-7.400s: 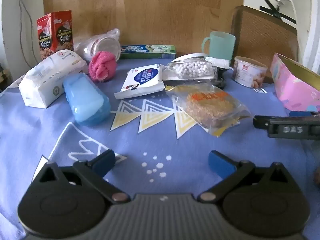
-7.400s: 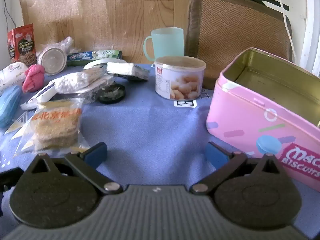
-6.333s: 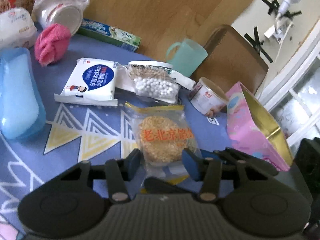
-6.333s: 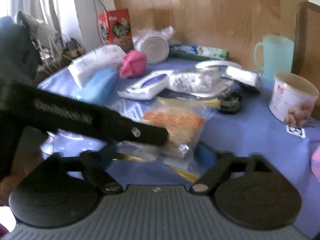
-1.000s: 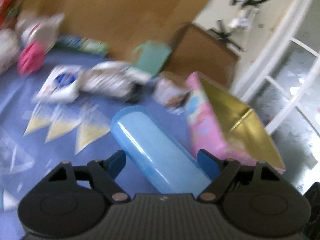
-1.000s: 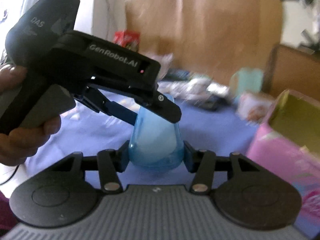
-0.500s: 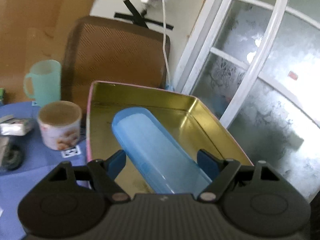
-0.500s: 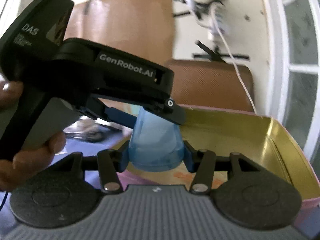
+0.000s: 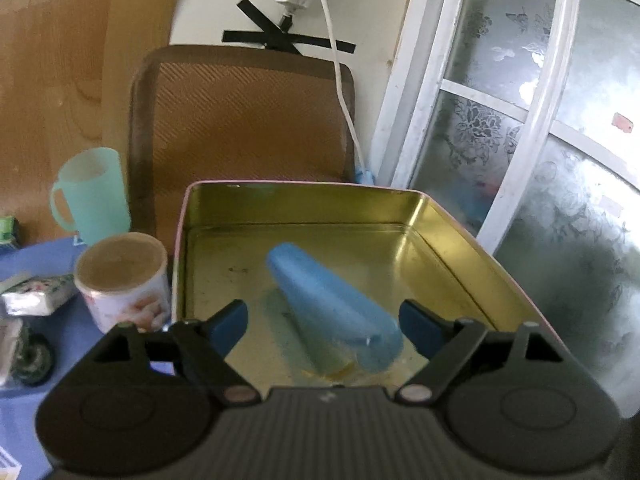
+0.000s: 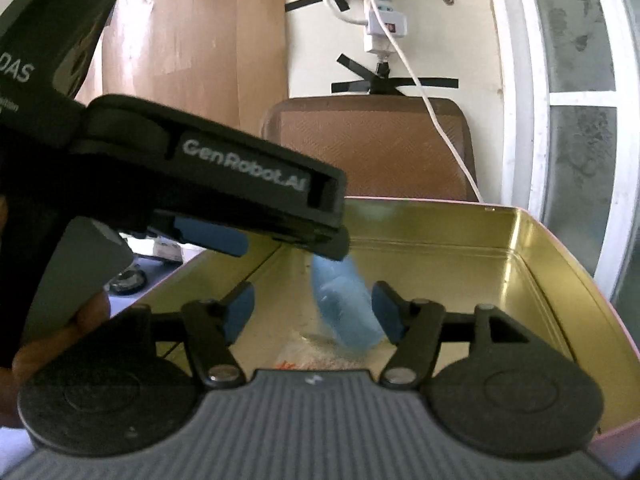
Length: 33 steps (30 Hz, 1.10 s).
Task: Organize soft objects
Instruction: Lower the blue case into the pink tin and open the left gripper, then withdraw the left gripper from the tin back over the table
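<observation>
The soft blue pack (image 9: 332, 300) lies inside the pink tin with the gold inside (image 9: 452, 248), clear of both grippers. My left gripper (image 9: 324, 322) hangs open above the tin's near end, a blue pad on each side of the pack. My right gripper (image 10: 312, 312) is open too, above the same tin (image 10: 552, 264), with the blue pack (image 10: 344, 312) blurred between its pads. The biscuit packet (image 10: 316, 356) lies under the pack on the tin floor. The left gripper's body (image 10: 200, 184) crosses the right wrist view.
A printed can (image 9: 124, 280) and a mint cup (image 9: 92, 192) stand left of the tin on the blue cloth. A brown chair back (image 9: 244, 112) is behind it. A white cable (image 9: 340, 80) hangs from a wall socket. A window frame is at the right.
Both grippers have opened and let go of the blue pack. It has dropped into the tin.
</observation>
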Motion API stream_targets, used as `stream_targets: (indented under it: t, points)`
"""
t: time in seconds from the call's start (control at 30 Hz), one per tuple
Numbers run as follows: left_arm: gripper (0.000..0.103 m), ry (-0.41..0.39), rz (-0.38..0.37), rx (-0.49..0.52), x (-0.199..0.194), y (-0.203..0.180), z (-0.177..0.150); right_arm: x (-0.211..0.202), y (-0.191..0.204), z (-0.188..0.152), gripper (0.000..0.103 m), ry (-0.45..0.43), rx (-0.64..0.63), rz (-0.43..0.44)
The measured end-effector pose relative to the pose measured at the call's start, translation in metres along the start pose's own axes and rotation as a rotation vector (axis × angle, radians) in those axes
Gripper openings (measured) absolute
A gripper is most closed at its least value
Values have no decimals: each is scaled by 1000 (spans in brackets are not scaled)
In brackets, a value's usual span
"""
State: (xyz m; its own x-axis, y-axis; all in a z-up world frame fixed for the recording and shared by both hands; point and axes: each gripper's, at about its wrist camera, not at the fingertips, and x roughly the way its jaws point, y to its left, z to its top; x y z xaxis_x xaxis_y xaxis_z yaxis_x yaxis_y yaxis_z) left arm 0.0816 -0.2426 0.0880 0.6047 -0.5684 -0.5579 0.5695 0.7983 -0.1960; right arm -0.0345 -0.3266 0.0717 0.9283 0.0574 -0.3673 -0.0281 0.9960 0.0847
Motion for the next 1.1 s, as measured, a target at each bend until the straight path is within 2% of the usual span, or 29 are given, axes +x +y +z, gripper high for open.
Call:
stream_targets:
  t: [0.2, 0.43, 0.8, 1.1]
  points:
    - [89, -5, 77, 0, -17, 4, -6, -17, -6, -1, 67, -26, 31, -16]
    - [92, -33, 103, 3, -45, 15, -19, -31, -17, -4, 67, -31, 81, -43]
    - [96, -73, 158, 46, -82, 27, -54, -32, -27, 0, 71, -36, 337, 9]
    - [96, -95, 195, 94, -101, 29, -75, -41, -13, 2, 71, -50, 347, 17]
